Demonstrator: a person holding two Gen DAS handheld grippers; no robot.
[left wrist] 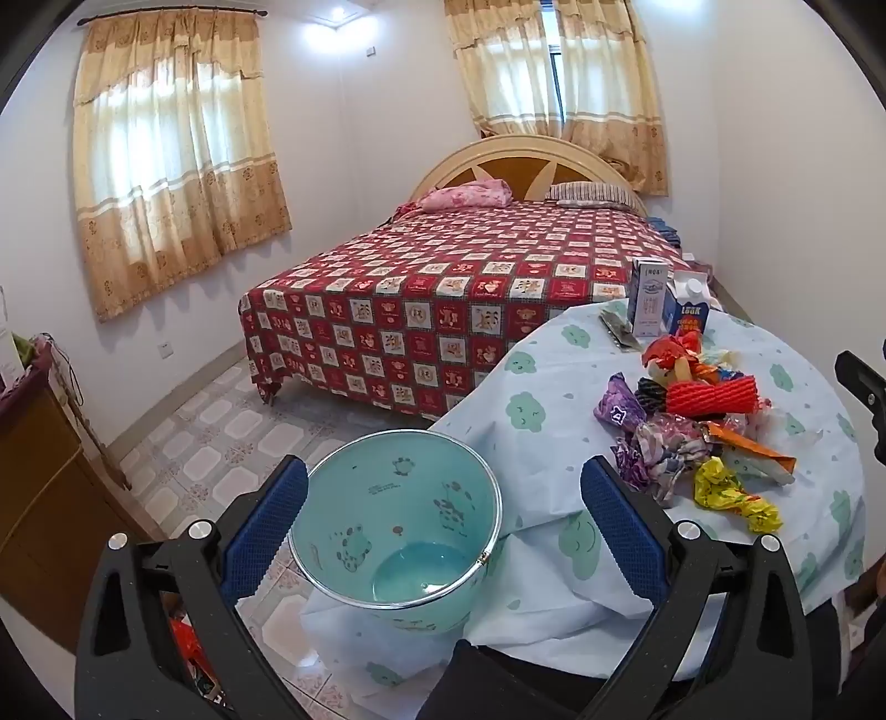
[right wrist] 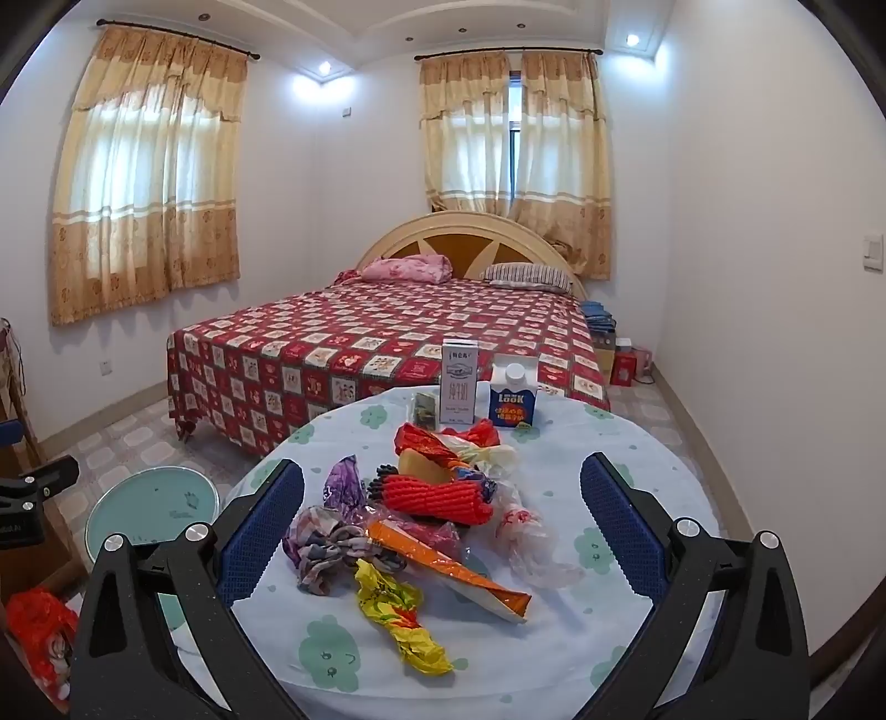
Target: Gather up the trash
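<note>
Hovering with both sets of jaws spread wide and holding nothing: left gripper (left wrist: 443, 531) over the empty teal bin (left wrist: 396, 526) beside the worktop (left wrist: 531, 399), right gripper (right wrist: 443, 531) facing the heap of wrappers (right wrist: 421, 520) at the worktop's middle. Probably best starting with the near yellow wrapper (right wrist: 401, 615), pinching its crumpled middle, keeping the cloth out.

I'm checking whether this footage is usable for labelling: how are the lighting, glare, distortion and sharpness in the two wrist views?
Left wrist view: strong fisheye bending with dark corners; ceiling light and backlit curtains blow out; the bin and wrapper pile stay sharp. Right wrist view: the same bending; two ceiling lights flare on the walls; the tabletop trash is evenly lit and in focus.
</note>
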